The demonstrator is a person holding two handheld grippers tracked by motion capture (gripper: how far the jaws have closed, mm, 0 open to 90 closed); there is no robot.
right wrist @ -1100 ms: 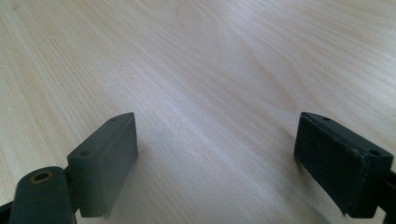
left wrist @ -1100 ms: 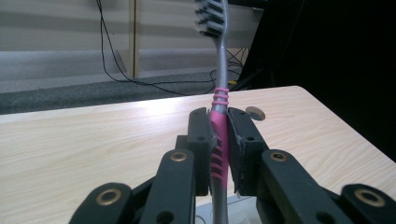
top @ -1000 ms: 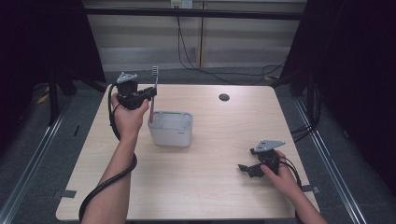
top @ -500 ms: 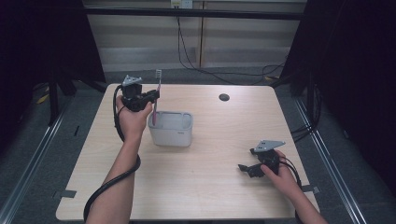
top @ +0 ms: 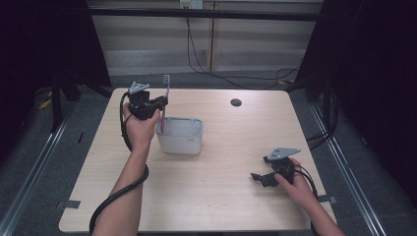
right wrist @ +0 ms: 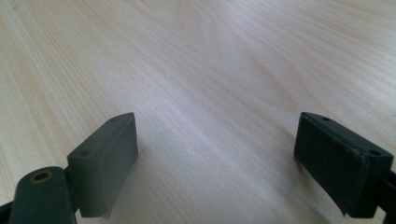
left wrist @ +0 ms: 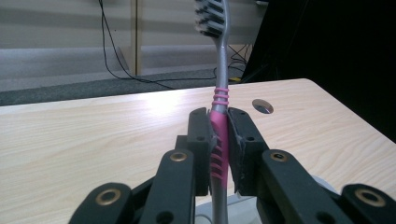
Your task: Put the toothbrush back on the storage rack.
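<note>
My left gripper [top: 161,103] is shut on a pink and grey toothbrush [top: 165,101], held upright with its bristles at the top, just above the left rim of a white rectangular tub [top: 180,136]. In the left gripper view the toothbrush [left wrist: 219,135] is pinched by its pink handle at my left gripper [left wrist: 219,142], and its lower end drops out of sight. My right gripper [top: 259,178] rests low over the table near the front right, jaws wide apart. In the right gripper view my right gripper [right wrist: 217,163] has only bare wood between its pads.
The light wooden table [top: 231,147] has a round cable hole [top: 236,103] at the back right. Dark curtains and metal rails flank it, and cables hang along the back wall.
My left hand has carried the toothbrush a little to the right, toward the tub's left rim. The right hand has stayed put.
</note>
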